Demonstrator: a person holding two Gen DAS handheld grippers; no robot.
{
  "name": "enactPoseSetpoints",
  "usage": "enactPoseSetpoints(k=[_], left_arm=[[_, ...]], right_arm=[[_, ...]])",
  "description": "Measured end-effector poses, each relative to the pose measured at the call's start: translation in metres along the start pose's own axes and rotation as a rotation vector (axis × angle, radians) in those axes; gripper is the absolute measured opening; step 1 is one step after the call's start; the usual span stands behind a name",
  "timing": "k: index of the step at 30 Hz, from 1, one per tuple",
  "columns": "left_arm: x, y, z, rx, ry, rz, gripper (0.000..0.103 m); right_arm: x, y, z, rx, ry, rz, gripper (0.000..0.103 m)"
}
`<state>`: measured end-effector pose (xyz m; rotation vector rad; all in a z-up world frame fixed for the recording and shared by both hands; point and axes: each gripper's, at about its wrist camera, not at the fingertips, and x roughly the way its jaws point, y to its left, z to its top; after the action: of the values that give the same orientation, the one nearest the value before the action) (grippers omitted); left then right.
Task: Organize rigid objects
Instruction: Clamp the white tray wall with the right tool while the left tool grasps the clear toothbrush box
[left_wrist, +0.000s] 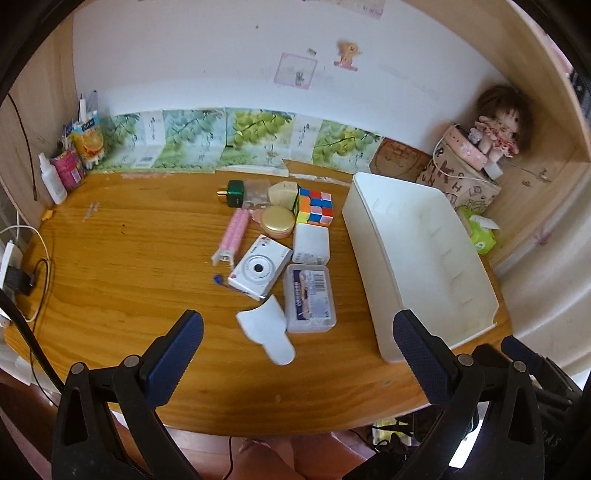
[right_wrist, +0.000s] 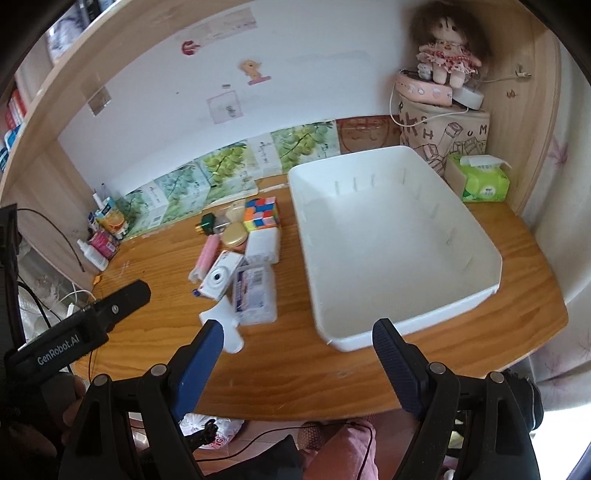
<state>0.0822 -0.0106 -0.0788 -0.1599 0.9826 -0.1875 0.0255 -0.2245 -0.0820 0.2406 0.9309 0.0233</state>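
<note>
A cluster of small objects lies mid-desk: a white camera (left_wrist: 258, 267) (right_wrist: 221, 275), a clear plastic box (left_wrist: 311, 297) (right_wrist: 255, 293), a white flat piece (left_wrist: 267, 330) (right_wrist: 224, 323), a colour cube (left_wrist: 314, 205) (right_wrist: 261, 213), a white case (left_wrist: 311, 244), a gold-lidded tin (left_wrist: 279, 221), a pink tube (left_wrist: 233, 234) and a green bottle (left_wrist: 233, 192). An empty white bin (left_wrist: 373, 258) (right_wrist: 314, 266) stands to their right. My left gripper (left_wrist: 297, 326) hangs open above the desk's near edge, with the white piece seen between its fingers. My right gripper (right_wrist: 297, 334) is open before the bin's near corner.
A doll (right_wrist: 447, 44) sits on a printed bag (right_wrist: 443, 144) in the back right corner, beside a green tissue pack (right_wrist: 484, 184). Bottles and packets (left_wrist: 70, 162) crowd the back left corner. Cables (left_wrist: 37, 280) trail over the left desk edge. Wooden side panels enclose the desk.
</note>
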Motion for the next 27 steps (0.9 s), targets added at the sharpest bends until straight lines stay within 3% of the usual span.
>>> enactPoseSetpoints(k=[7,11,13,20,27], left_arm=[[0.035,-0.033,0.018,-0.034,0.043,0.055,0.102],[0.061,-0.044,0.02,-0.075,0.106,0.091,0.102],[0.076,-0.048,0.021,-0.113,0.158,0.117,0.102],[0.118,-0.044,0.014,-0.261,0.283,0.165,0.102],[0.151,-0.026,0.01,-0.422,0.375,0.204,0.097]], right_arm=[[0.024,-0.058,0.044,0.029,0.018,0.019,0.078],[0.041,-0.09,0.066,0.022,0.024,0.009,0.075],[0.049,-0.107,0.078,0.024,0.046,-0.004,0.066],[0.072,-0.154,0.106,0.001,0.066,-0.055,0.063],[0.1,-0.19,0.116,-0.004,0.156,-0.094,0.048]])
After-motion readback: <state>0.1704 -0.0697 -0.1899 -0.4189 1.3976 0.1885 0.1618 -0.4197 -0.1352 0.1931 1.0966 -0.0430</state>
